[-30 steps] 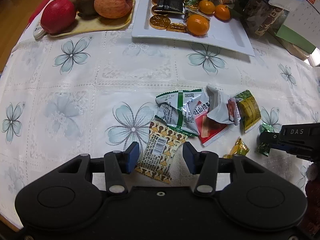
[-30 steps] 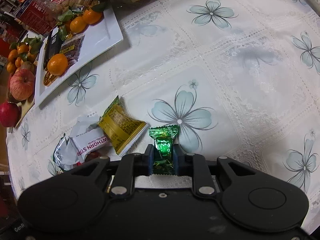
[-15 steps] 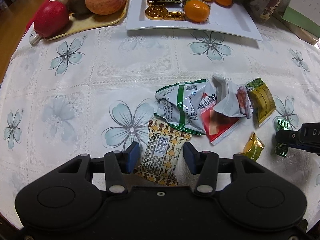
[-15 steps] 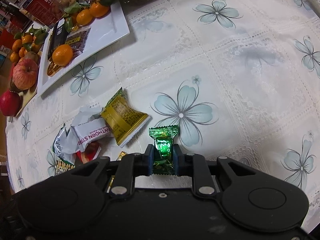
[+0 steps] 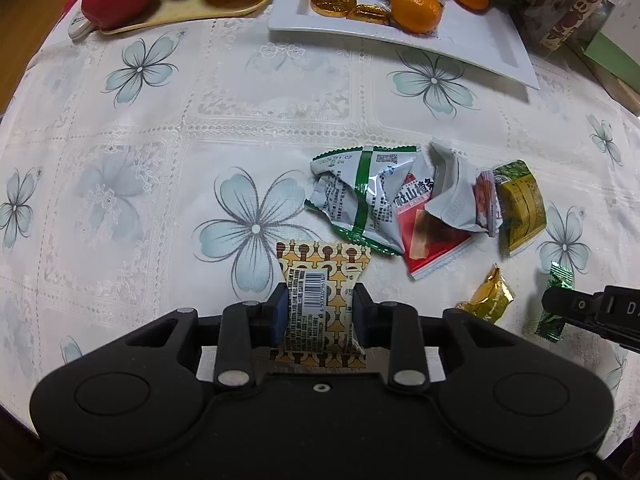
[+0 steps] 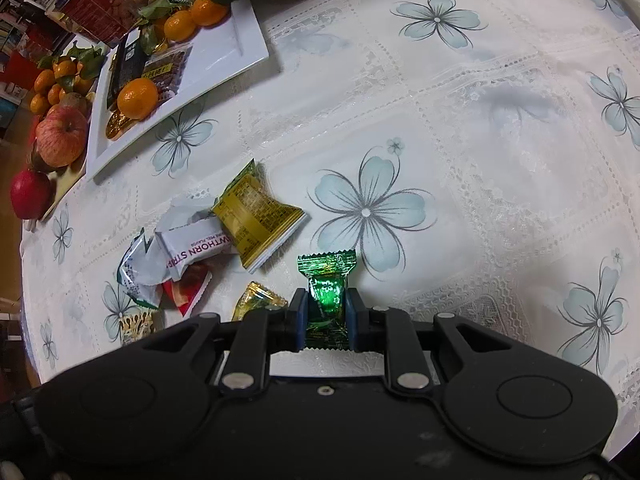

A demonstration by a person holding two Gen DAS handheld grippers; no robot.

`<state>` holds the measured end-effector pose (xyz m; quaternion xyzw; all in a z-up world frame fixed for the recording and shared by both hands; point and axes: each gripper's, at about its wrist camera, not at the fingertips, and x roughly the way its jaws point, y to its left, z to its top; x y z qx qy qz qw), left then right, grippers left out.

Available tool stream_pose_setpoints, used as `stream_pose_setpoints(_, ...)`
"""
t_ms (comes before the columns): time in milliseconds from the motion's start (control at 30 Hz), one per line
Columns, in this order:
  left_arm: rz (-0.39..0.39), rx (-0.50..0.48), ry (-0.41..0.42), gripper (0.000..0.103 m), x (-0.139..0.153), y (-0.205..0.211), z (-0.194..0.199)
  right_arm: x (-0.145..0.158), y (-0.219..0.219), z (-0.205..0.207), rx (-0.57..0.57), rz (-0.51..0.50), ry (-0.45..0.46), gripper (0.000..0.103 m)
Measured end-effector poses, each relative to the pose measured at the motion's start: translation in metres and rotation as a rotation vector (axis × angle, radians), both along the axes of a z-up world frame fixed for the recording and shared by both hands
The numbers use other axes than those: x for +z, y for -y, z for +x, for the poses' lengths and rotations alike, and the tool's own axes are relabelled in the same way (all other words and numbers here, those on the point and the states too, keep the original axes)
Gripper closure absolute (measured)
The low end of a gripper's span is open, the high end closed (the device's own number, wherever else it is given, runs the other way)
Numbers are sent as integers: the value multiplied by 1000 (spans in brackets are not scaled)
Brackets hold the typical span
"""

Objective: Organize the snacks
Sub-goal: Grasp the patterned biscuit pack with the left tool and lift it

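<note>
The table (image 5: 280,92), under its lace cloth printed with pale blue flowers, is carrying everything. At its far edge the white tray (image 5: 472,50) is already holding oranges, gold coins and a dark bar, and looks like the likely place for the loose snacks.

Near the middle, a crumpled green-striped packet (image 5: 352,196), a red packet (image 5: 432,240), a white hawthorn-strip wrapper (image 6: 192,250) and a yellow packet (image 6: 256,220) are lying in an overlapping heap. All look light, thin and crinkly, so they should slide easily on the cloth and are best taken across a filled middle, not a flat sealed edge.

The left gripper (image 5: 320,310) is closing its fingers on the brown-patterned snack packet (image 5: 320,300), pads pressing its sides at the barcode; the puffed pack is probably yielding under pressure, so a gentle squeeze suits it.

A small gold candy (image 5: 486,300) is lying loose just beside.

The right gripper (image 6: 327,312) is clamping the green foil candy (image 6: 327,288) across its body, fingers fully closed on it; the slick foil could slip.
</note>
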<state>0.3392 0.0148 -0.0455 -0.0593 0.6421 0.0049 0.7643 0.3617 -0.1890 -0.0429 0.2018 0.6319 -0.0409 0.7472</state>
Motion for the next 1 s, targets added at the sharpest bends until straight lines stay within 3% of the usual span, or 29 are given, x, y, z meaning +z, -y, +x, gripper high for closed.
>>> stream_pose_setpoints(433, -44, -33, -8, 63, 36, 5, -35, 27, 7, -35, 41, -2, -7, 82)
stream_pose_setpoints(1000, 3, -131, -8, 63, 60, 14, -109, 57, 24, -128, 131, 69, -77, 81)
